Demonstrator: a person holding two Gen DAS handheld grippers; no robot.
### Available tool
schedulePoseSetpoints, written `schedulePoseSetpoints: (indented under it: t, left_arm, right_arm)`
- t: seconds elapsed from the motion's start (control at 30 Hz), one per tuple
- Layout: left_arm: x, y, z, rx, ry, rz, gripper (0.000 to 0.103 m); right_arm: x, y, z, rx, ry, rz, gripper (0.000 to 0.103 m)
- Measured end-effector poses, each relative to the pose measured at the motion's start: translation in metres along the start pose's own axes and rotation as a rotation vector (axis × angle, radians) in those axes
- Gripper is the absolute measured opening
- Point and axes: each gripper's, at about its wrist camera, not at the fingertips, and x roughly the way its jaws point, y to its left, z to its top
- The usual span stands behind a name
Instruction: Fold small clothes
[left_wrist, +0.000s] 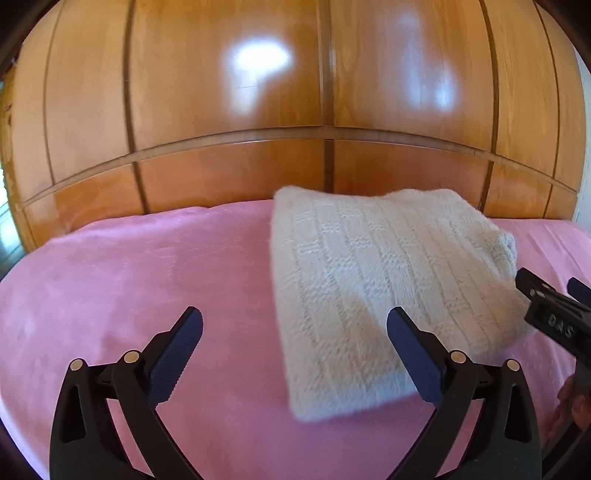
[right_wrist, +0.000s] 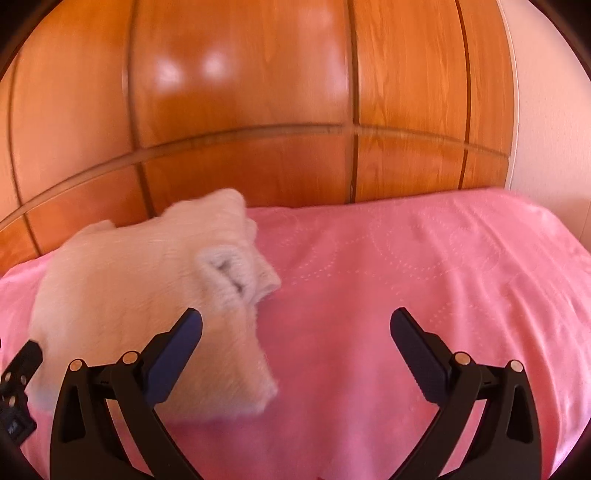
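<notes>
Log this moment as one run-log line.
garment: white knit folded on pink bedspread | left claw: open, empty | right claw: open, empty | backdrop: wooden wardrobe

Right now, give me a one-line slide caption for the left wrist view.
Open left gripper hovers over a folded white knit garment on a pink bedspread, wooden wardrobe behind, right gripper at the edge.

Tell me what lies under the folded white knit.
The folded white knit rests on the pink bedspread, which shows all around it. Whatever is directly beneath the knit is covered and cannot be seen.
</notes>
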Motion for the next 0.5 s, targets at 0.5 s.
schedulePoseSetpoints:
  t: [0.5]
  left_arm:
    - [-0.066, 0.016, -0.027, -0.057, -0.052, 0.102, 0.099]
  right_arm:
    - [-0.080, 0.010, -0.036, -0.061, -0.103, 0.005, 0.101]
